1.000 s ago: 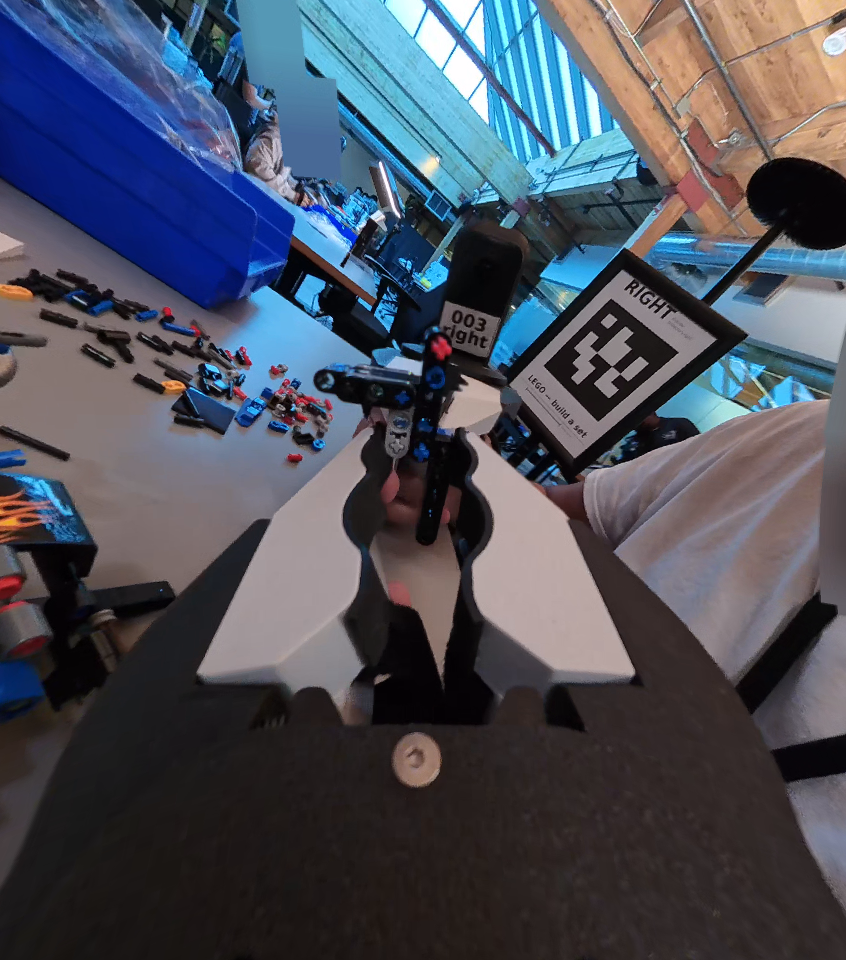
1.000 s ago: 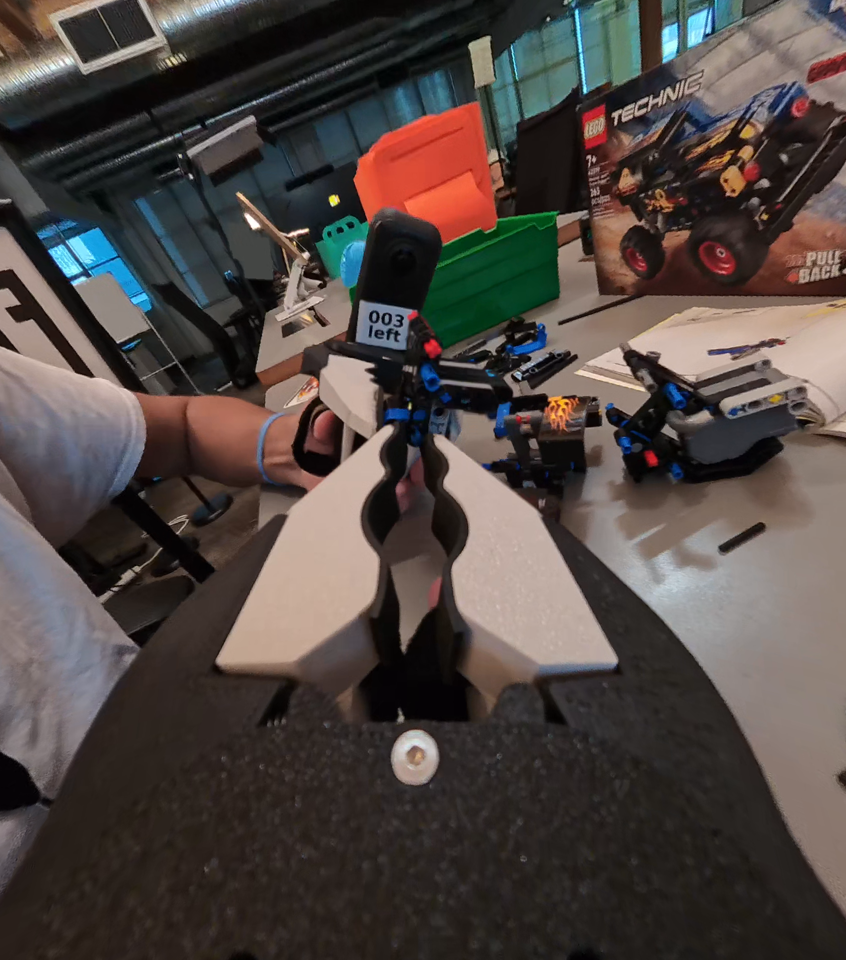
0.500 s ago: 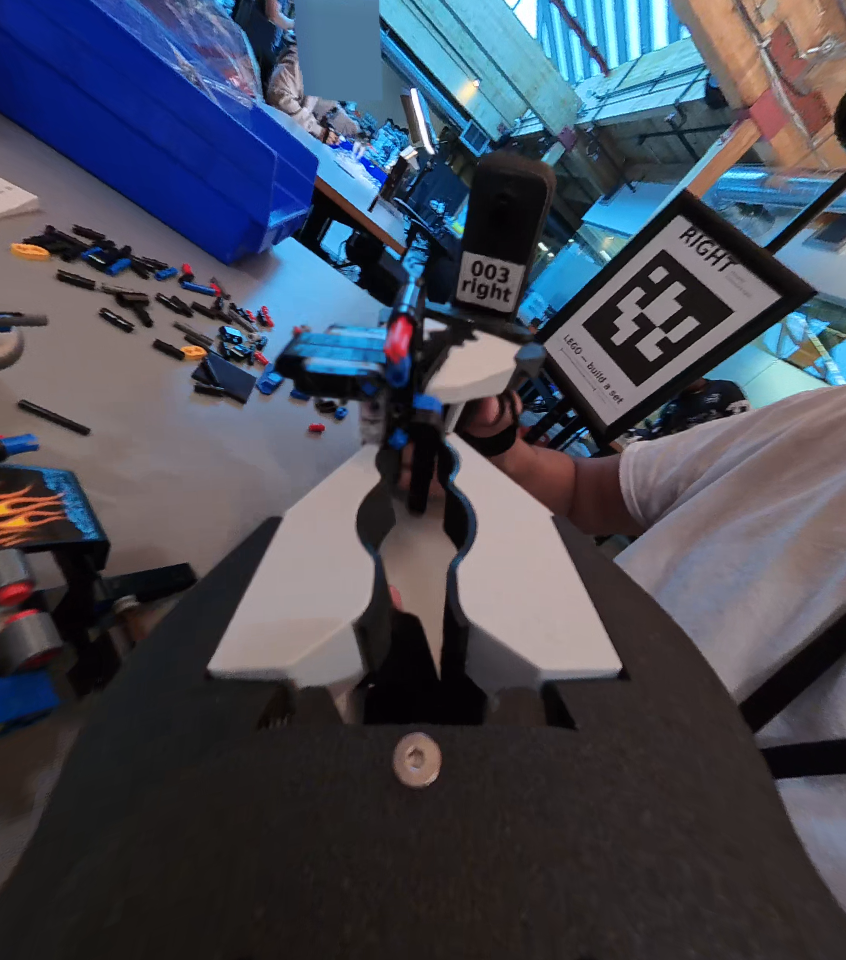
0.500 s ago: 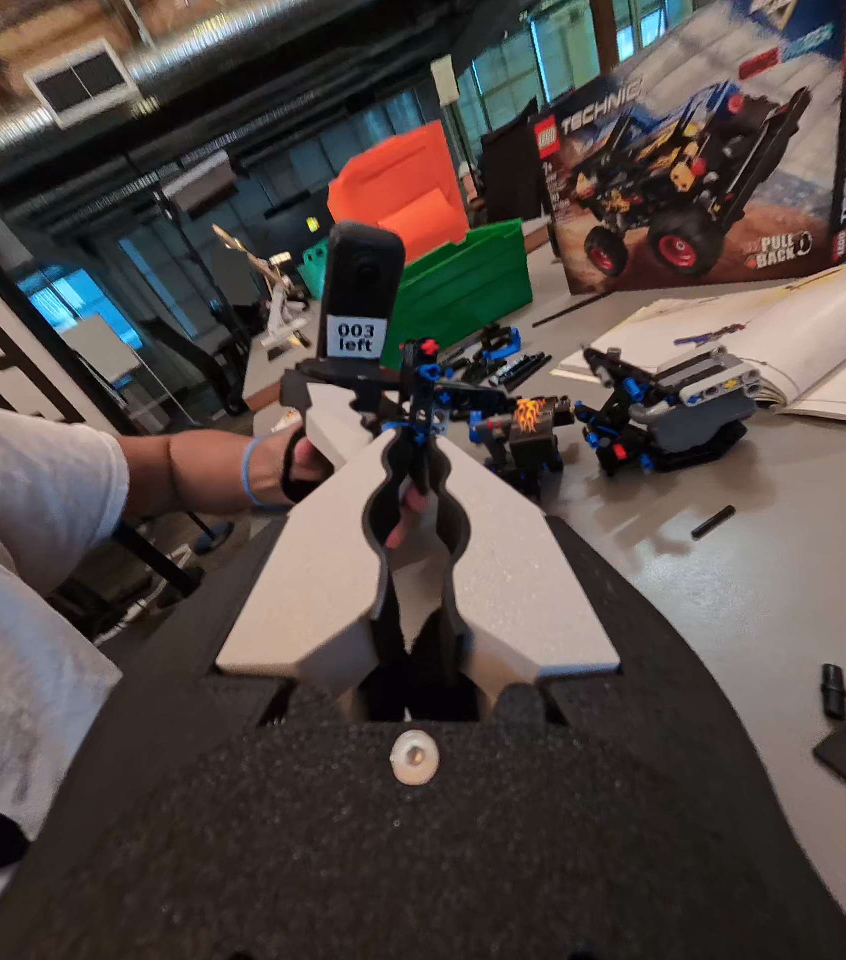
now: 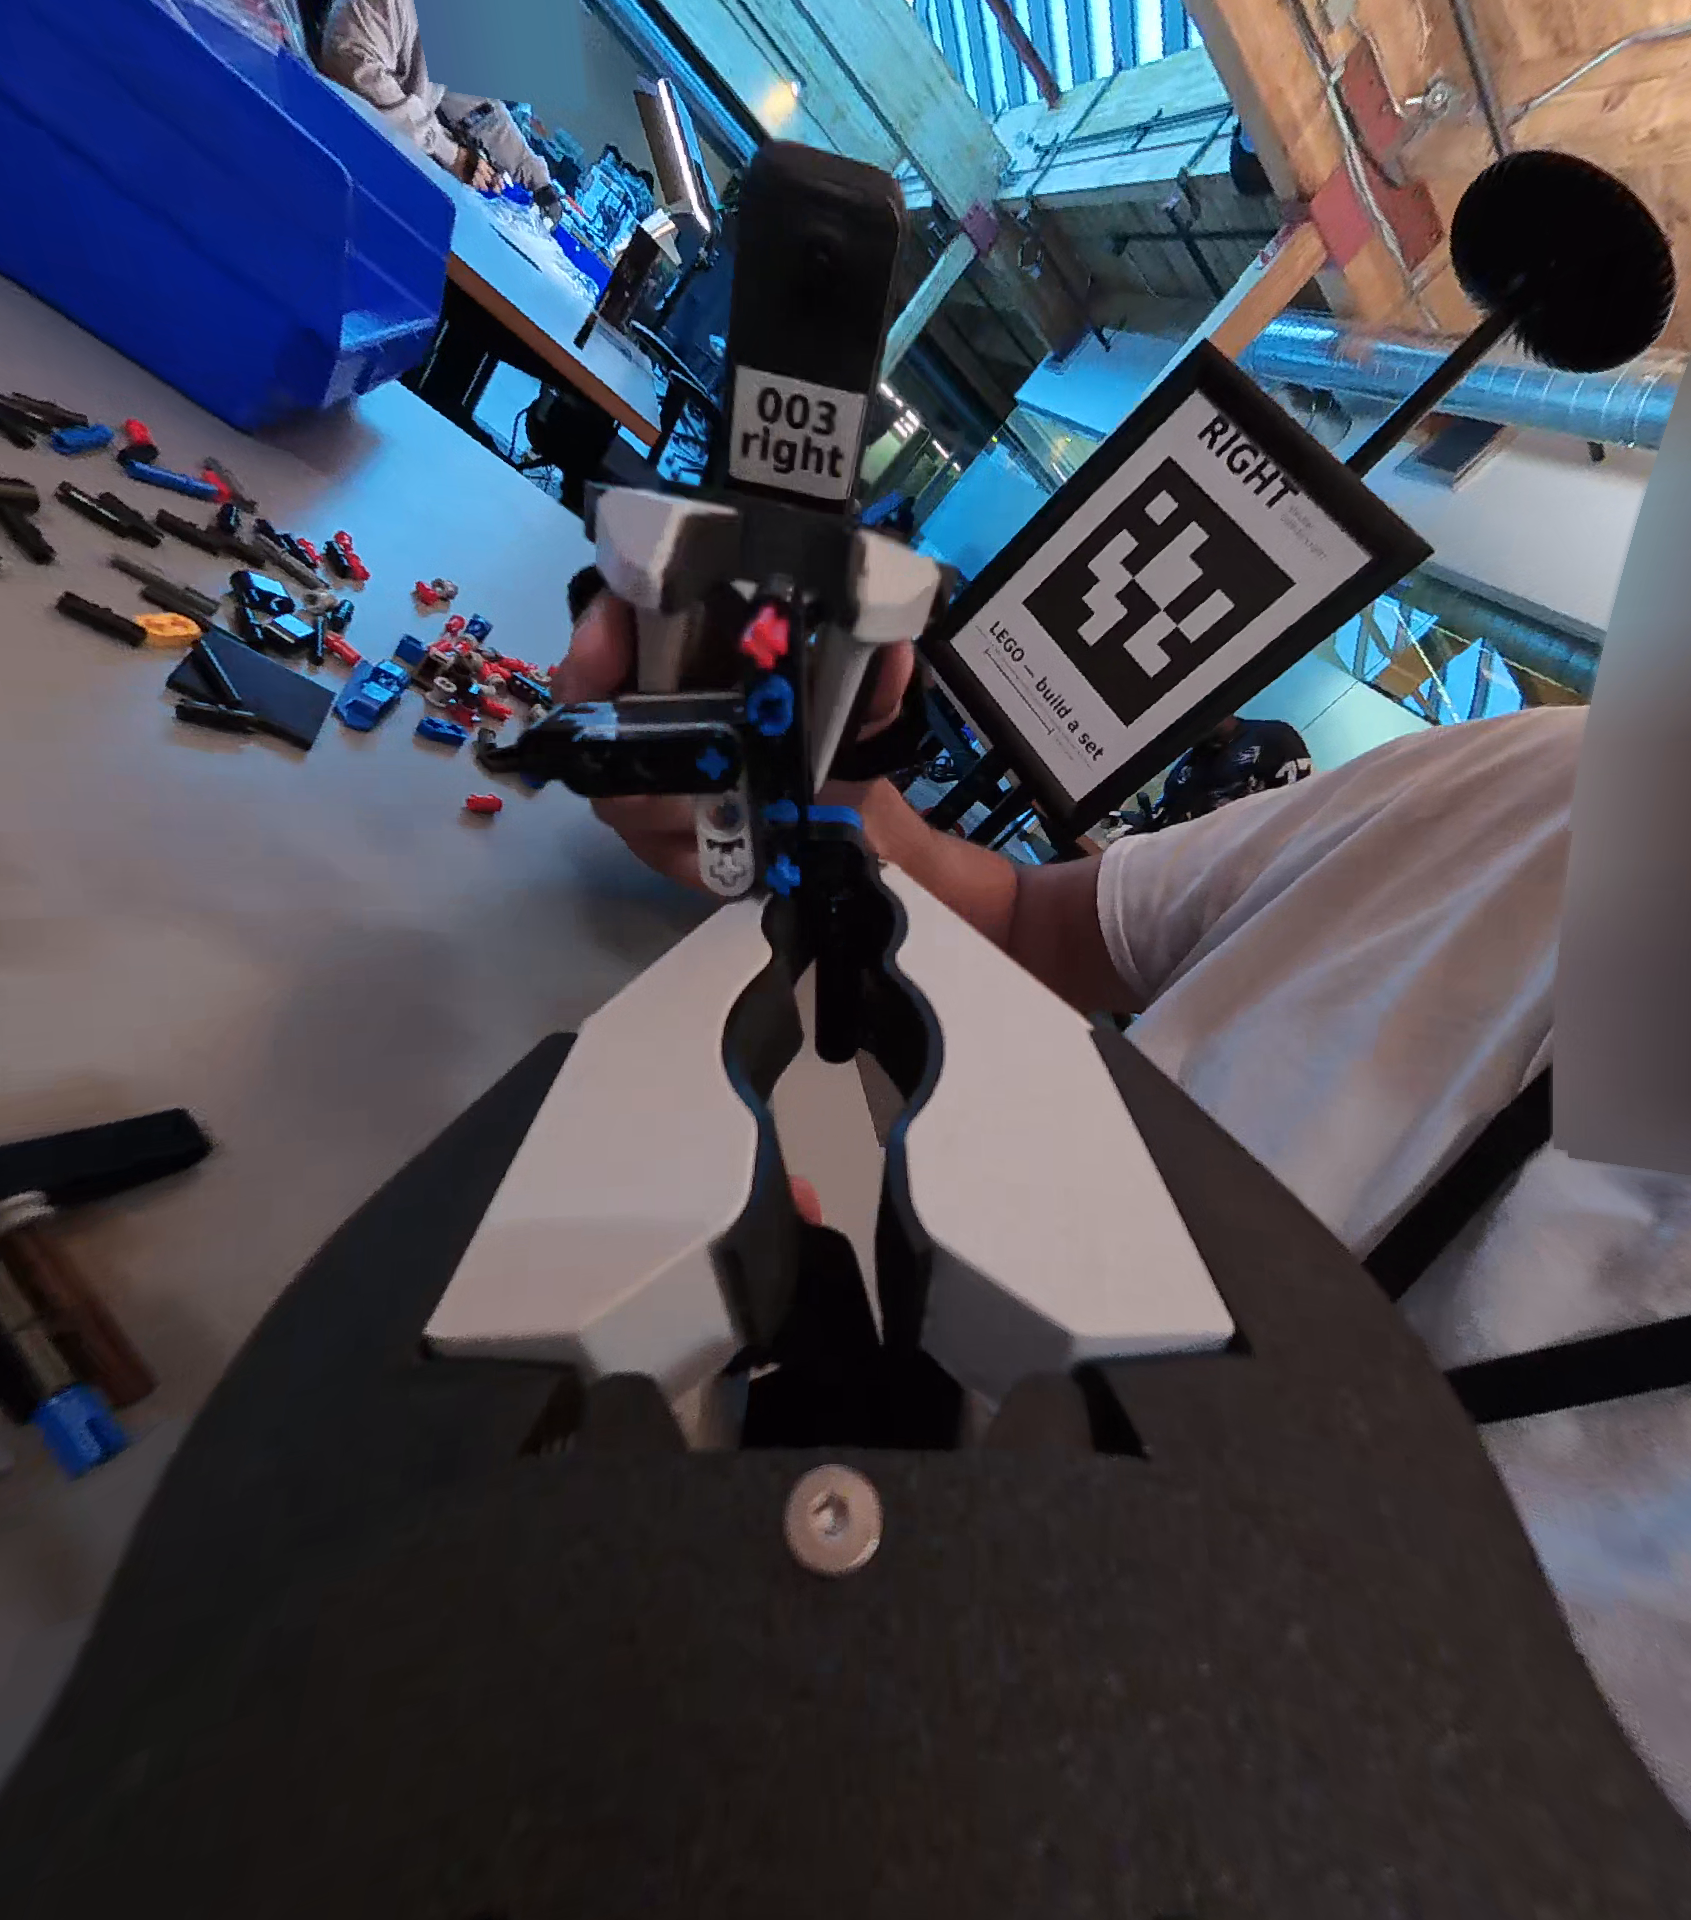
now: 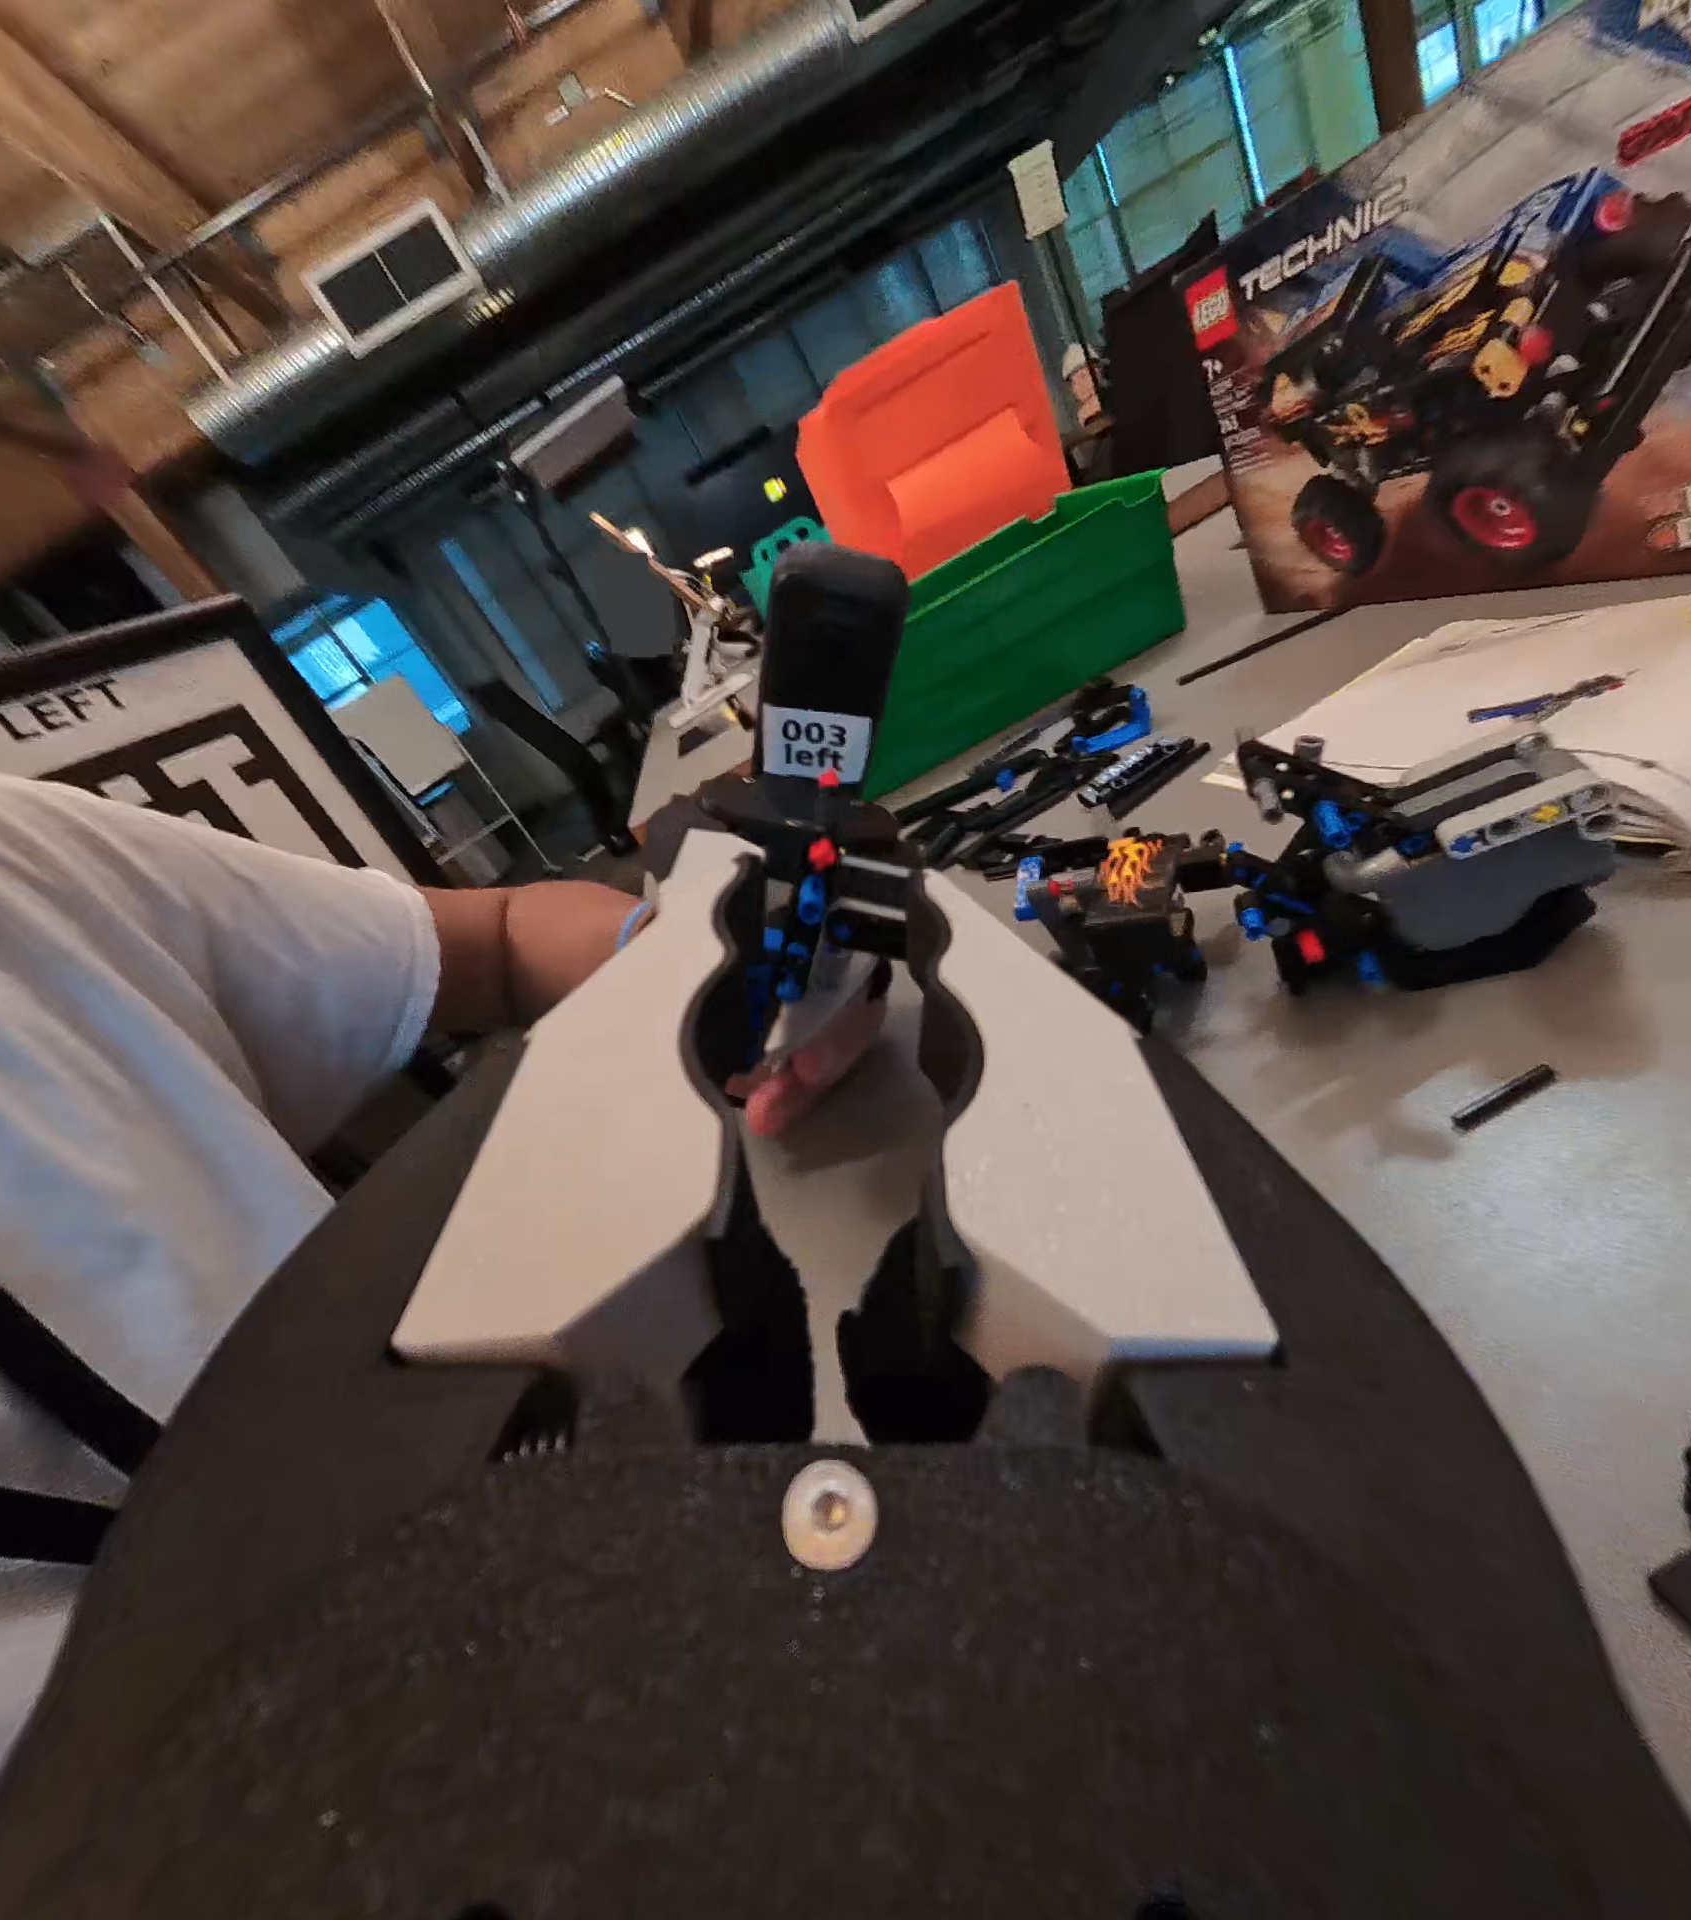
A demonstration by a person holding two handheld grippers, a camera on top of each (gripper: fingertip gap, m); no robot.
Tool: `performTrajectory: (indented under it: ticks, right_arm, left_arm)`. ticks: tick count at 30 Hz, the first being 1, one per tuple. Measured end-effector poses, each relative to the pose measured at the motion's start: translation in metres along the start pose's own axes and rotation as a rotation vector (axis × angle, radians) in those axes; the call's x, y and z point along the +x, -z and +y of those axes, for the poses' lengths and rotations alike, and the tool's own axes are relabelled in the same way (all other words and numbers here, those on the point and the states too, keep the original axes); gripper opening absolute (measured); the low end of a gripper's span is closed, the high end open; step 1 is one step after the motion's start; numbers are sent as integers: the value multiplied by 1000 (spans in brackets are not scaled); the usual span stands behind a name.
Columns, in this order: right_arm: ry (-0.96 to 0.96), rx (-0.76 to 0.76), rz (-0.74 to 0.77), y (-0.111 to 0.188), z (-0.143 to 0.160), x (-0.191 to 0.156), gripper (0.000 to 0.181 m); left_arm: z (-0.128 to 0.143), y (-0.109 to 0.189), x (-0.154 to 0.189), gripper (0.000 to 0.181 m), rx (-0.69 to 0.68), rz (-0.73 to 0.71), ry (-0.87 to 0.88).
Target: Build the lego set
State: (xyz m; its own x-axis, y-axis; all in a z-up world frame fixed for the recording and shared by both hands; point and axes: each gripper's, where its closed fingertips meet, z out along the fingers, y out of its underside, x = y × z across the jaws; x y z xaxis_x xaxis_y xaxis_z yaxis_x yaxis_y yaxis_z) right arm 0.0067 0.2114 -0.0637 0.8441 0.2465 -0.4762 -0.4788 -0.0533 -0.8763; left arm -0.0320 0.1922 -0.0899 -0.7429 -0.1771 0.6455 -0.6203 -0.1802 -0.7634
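Got the little black-and-blue subassembly (image 5: 768, 769) pinched in my left gripper (image 5: 825, 935) at 12 o'clock, held off the table so my right gripper (image 6: 825, 925) can work it. Right one now looks spread around it; a second ago it was clamped tight.

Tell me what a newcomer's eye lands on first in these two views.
First, the small black, blue and red lego assembly held up in mid-air, pinched by the left gripper, with the right gripper around it, fingers apart. Next, the orange bin behind the green bin at the table's far side, and the flame-printed chassis piece on the grey table.
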Motion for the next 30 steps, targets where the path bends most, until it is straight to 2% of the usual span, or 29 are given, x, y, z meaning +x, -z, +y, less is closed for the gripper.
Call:
performTrajectory:
  ticks: [2,5,12,13,15,17,19,23,25,26,30]
  right_arm:
    - [21,-47,-8,-4,9,-4,23]
    - [28,-34,-9,-6,9,-6,10]
    - [20,-53,-30,-5,12,-8,6]
    - [12,-61,-38,-4,13,-8,6]
    - [36,-74,-35,-1,12,-8,6]
    - [46,-120,-53,0,17,-11,5]
    - [38,-186,-81,-2,27,-15,6]
    - [50,-237,-117,-7,37,-26,6]
    - [59,-247,-106,-6,41,-25,6]
    - [62,-242,-113,-5,42,-27,6]
    - [67,-181,-90,-2,38,-24,6]
  left_arm:
    - [0,-1,-1,5,-1,-4,-2]
    - [3,-3,0,5,-16,-19,-23]
    - [12,-8,-7,6,-80,-90,-51]
    - [10,-6,-9,9,-82,-110,-76]
    - [3,6,-18,38,-90,-178,-137]
    - [-18,24,-24,55,-25,-244,-192]
    - [-31,29,-7,50,31,-176,-221]
    - [-7,15,3,32,-75,-131,-280]
    - [-1,10,9,21,-83,-85,-270]
    - [1,9,8,8,-82,-91,-273]
    - [0,8,2,5,-48,-109,-276]
